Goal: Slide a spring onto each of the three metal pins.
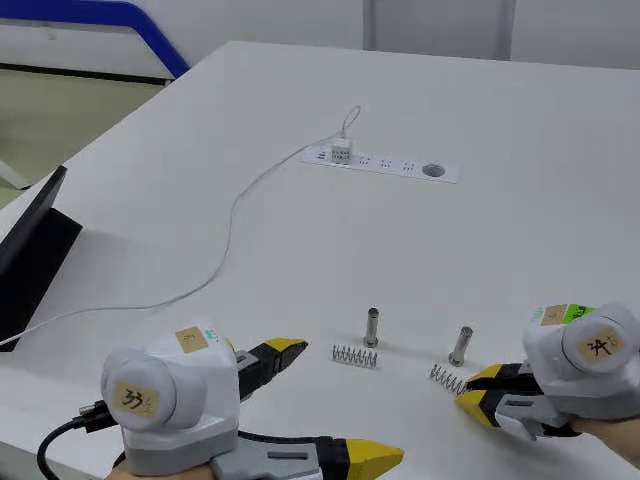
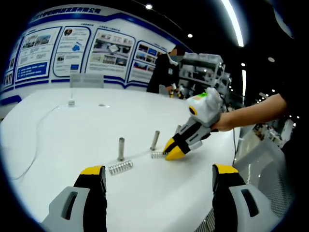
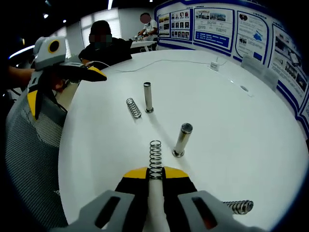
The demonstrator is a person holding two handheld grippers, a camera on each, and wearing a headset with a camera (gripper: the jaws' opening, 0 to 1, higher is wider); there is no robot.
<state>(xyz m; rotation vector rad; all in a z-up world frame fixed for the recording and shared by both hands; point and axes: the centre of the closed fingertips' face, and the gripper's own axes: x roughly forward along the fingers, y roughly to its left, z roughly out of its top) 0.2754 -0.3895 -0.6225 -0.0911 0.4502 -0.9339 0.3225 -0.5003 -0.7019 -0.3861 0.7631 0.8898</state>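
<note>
The first spring (image 3: 155,159) is pinched at its near end between the yellow tips of the right claw (image 3: 155,173), which are drawn tight on it. This is low in the centre of the right gripper view. The rest of the spring sticks out ahead of the tips, toward the foot of the right pin (image 3: 182,140), which stands upright just beside it on the white table (image 1: 520,250).

The left pin (image 1: 372,327) stands upright near the middle of the head view, well apart from the right one. The second spring (image 1: 355,355) lies flat close to its foot. The third spring (image 3: 240,207) lies on the table at the lower right of the right gripper view, beside the claw.

The left claw (image 1: 335,400) is at the lower left of the head view. Its jaws are spread wide with nothing between them, and they point toward the second spring.

Toward the top of the head view lies a white power strip (image 1: 380,163). A thin cable (image 1: 230,230) runs from it to the left edge, where a dark screen (image 1: 30,250) stands.
</note>
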